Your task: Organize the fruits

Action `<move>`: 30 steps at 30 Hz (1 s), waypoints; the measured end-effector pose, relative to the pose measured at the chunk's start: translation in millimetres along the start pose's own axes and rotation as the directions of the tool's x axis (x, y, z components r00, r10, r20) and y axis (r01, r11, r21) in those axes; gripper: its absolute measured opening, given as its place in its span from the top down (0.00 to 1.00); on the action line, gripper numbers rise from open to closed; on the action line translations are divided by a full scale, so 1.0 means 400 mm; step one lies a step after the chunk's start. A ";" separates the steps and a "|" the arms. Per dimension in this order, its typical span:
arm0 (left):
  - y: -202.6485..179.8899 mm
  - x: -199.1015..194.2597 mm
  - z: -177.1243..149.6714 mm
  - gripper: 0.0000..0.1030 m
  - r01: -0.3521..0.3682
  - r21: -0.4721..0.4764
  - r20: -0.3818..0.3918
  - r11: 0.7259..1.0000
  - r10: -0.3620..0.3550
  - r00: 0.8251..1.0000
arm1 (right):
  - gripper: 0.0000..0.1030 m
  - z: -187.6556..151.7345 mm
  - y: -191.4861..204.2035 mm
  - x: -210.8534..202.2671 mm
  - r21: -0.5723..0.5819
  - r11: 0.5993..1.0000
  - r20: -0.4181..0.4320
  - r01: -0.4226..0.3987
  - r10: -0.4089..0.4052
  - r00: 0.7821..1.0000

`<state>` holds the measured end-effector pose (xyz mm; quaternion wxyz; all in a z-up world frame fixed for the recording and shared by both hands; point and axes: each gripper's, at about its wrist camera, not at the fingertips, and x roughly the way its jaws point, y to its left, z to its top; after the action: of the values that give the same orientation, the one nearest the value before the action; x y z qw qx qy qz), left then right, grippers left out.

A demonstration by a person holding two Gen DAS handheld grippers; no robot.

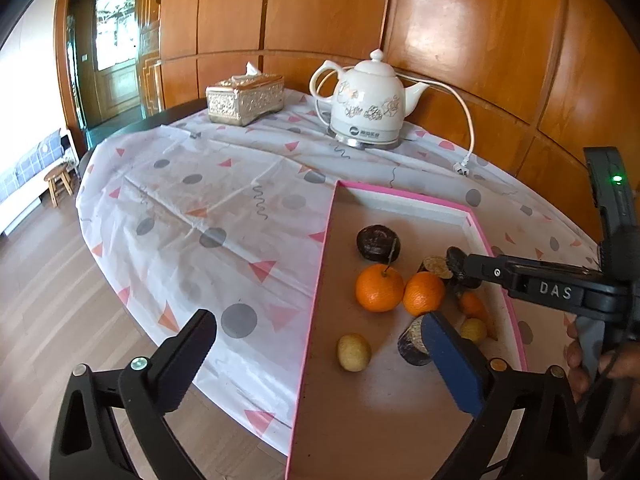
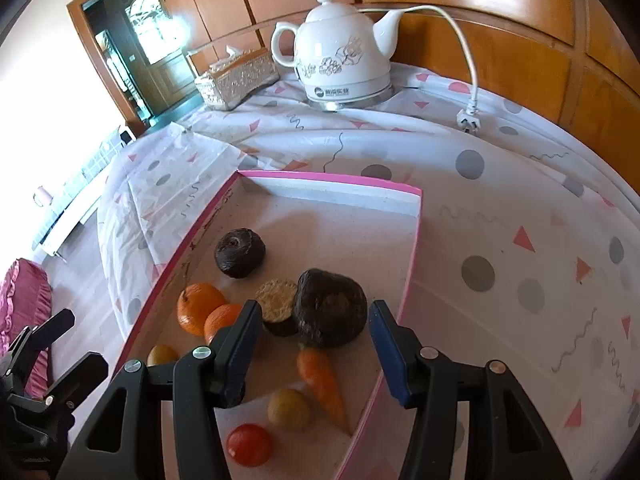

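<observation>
Pink-rimmed tray [image 2: 412,240] on counter: oranges [image 1: 379,288], carrot [image 2: 322,384], tomato [image 2: 250,445]. Left tongs [image 1: 320,356] spread wide, empty; right tongs [image 2: 312,332] parted, nothing gripped.

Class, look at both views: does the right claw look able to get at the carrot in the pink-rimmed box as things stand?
Probably yes. The right claw is open and empty, with the carrot lying uncovered just below and between its fingers. The dark fruit touches the carrot's top end, and the box wall runs close beside its tip.

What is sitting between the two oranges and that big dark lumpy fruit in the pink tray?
In the right wrist view, a cut dark fruit with its pale face up lies between the oranges and the big dark fruit, touching the latter.
</observation>
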<state>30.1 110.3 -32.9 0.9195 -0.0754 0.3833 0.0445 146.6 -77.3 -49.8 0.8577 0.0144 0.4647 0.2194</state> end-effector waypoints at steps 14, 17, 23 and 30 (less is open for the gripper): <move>-0.067 -0.072 0.005 0.00 0.010 0.060 0.076 0.998 -0.015 0.997 | 0.41 -0.143 0.017 -0.135 0.058 0.993 0.111 0.102 -0.108 0.988; -0.085 -0.095 0.006 0.00 -0.003 0.079 0.103 0.997 -0.005 0.995 | 0.40 -0.166 0.015 -0.162 0.077 0.988 0.134 0.131 -0.140 0.981; -0.117 -0.136 0.003 0.00 -0.039 0.105 0.155 0.994 0.022 0.988 | 0.40 -0.203 0.018 -0.200 0.106 0.979 0.166 0.173 -0.189 0.968; -0.121 -0.158 -0.015 0.00 -0.060 0.086 0.206 0.994 0.042 0.978 | 0.40 -0.239 0.012 -0.237 0.140 0.968 0.193 0.209 -0.233 0.953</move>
<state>-11.7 60.3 13.1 0.9549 -0.0183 0.2906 0.0579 23.4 -127.0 -28.0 0.9183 0.0359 0.3834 0.0913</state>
